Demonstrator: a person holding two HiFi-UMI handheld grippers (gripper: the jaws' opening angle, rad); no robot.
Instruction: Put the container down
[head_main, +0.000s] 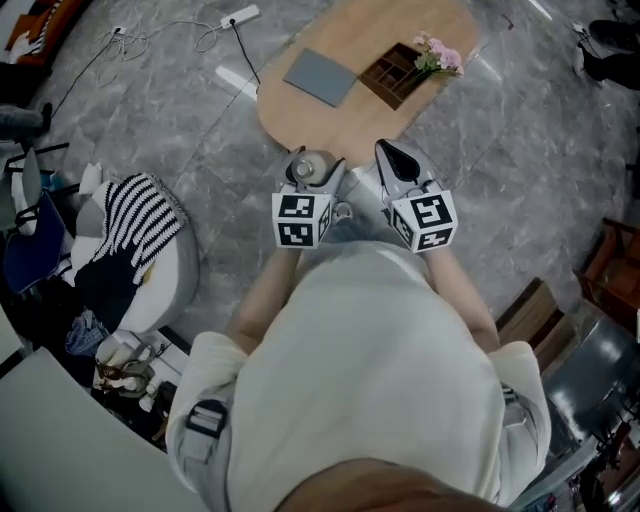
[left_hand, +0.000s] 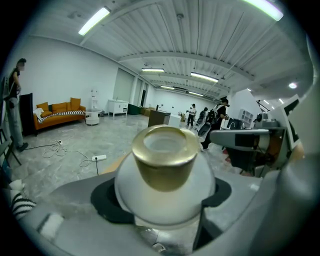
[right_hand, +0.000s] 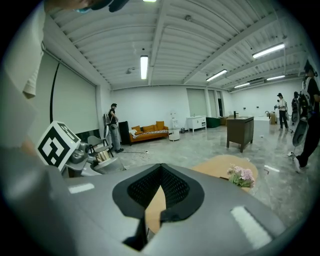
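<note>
Container (left_hand: 165, 187): upright, gold cap on top, pinched in the left gripper (head_main: 312, 168). Right gripper (head_main: 388, 153): pressed together, empty. Table (head_main: 290, 118): just beyond both, toward the frame's upper centre.

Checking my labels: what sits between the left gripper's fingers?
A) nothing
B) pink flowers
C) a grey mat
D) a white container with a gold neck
D: in its own view the left gripper is clamped on the white container, gold neck on top.

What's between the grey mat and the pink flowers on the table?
A dark brown tray with compartments sits between the grey mat and the pink flowers, shown in the head view.
</note>
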